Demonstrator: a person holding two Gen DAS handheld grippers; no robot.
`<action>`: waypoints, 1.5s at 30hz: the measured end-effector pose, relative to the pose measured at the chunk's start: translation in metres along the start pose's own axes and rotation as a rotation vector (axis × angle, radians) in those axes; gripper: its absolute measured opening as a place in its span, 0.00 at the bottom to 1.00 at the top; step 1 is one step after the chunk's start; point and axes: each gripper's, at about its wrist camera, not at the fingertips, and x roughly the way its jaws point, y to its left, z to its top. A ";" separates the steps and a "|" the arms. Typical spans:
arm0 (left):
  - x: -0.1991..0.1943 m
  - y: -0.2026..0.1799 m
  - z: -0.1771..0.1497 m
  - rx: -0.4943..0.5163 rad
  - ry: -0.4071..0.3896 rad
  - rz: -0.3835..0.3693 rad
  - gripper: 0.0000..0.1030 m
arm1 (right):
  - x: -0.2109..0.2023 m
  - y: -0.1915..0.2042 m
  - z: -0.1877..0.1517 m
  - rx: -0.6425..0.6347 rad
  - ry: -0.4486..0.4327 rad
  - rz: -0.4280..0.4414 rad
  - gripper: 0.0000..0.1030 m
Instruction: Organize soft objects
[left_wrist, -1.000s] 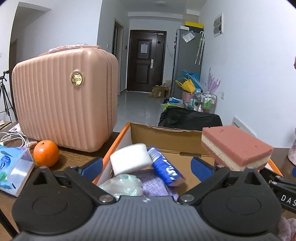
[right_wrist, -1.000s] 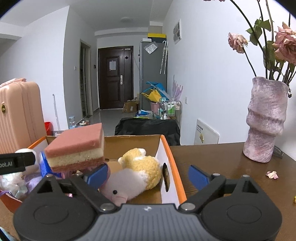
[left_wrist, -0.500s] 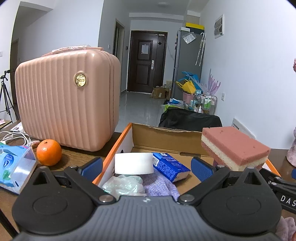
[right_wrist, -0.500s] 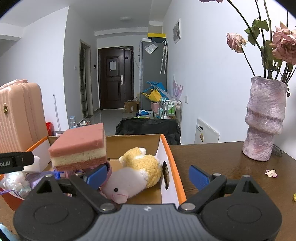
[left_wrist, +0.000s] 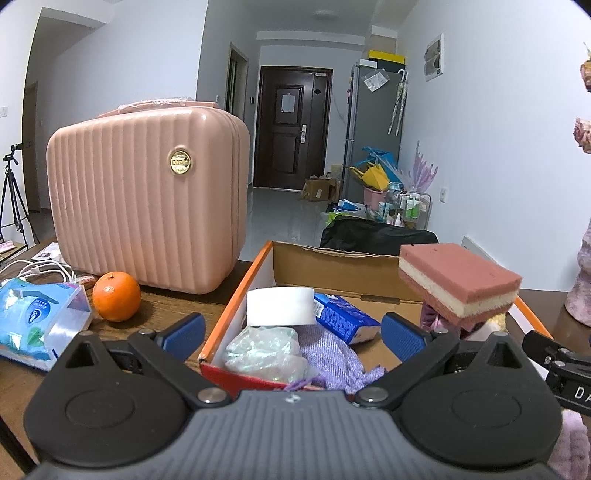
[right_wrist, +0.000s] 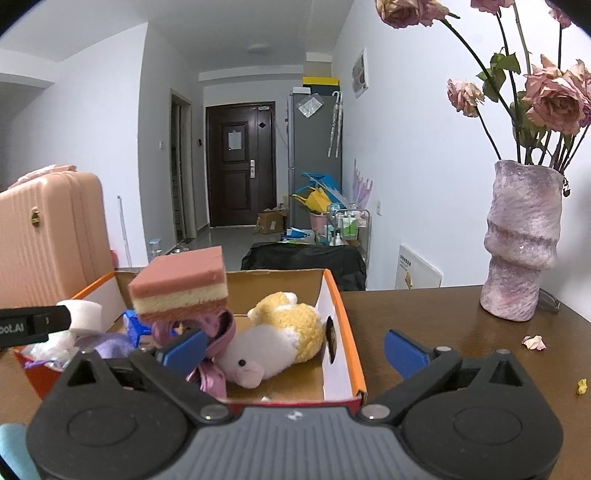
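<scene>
cardboard box (left_wrist: 258, 266) with an orange rim sits on the dark wooden tabletop (right_wrist: 461, 325), and the soft things are gathered inside it. at its left end lie a white foam block (left_wrist: 280, 307), a crinkled clear plastic bag (left_wrist: 264, 349), a lilac knitted cloth (left_wrist: 327, 356) and a blue packet (left_wrist: 341, 317). at its right end a pink-and-yellow plush toy (right_wrist: 273, 341) lies on its side on the box floor, snout toward the camera, with a mauve ribbon (right_wrist: 218, 338) just beside it. a layered sponge (right_wrist: 179, 282), pink over cream over pink, stands higher than the rest, above the ribbon and the middle of the box; what it rests on is hidden, so i cannot tell whether it sits on the pile or is propped. the left claw (left_wrist: 293, 330) stands apart with nothing between its blue pads, pointing over the near left corner of the box. the right claw (right_wrist: 295, 347) is wide and its jaws are opening, no pad pressing on anything; its left pad is in front of the ribbon, its right pad over bare tabletop outside the box wall. left of the box stand a ribbed pink case (left_wrist: 147, 195), an orange (left_wrist: 116, 301) and a blue tissue pack (left_wrist: 37, 321). right of the box, well apart, a mottled pink vase (right_wrist: 522, 240) holds dried roses (right_wrist: 554, 98), with fallen petals (right_wrist: 533, 341) near it.
</scene>
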 end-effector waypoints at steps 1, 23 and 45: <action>-0.003 0.000 -0.001 0.001 -0.003 -0.002 1.00 | -0.003 0.000 -0.001 -0.003 0.000 0.002 1.00; -0.076 0.010 -0.036 0.063 0.008 -0.069 1.00 | -0.078 0.000 -0.036 -0.062 -0.008 0.051 1.00; -0.125 0.025 -0.076 0.147 0.082 -0.118 1.00 | -0.134 -0.012 -0.071 -0.093 0.054 0.065 1.00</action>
